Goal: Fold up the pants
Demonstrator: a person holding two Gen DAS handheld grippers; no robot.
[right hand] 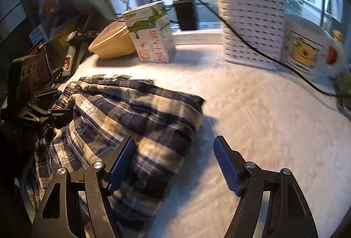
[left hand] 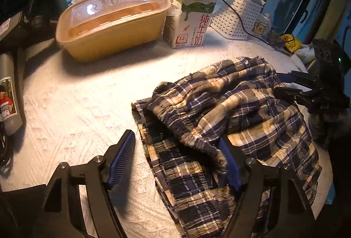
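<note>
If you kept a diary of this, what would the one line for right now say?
task: fold pants | plaid pants: bunched on white cloth | left gripper: open | right gripper: open, holding nothing

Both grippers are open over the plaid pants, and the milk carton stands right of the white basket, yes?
Not quite: in the right wrist view the milk carton stands left of the white basket. The left gripper and right gripper are open at the plaid pants.

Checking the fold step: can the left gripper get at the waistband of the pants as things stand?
Probably yes. The left gripper is open, and the elastic waistband of the plaid pants lies bunched on top right between its fingers, with nothing covering it.
</note>
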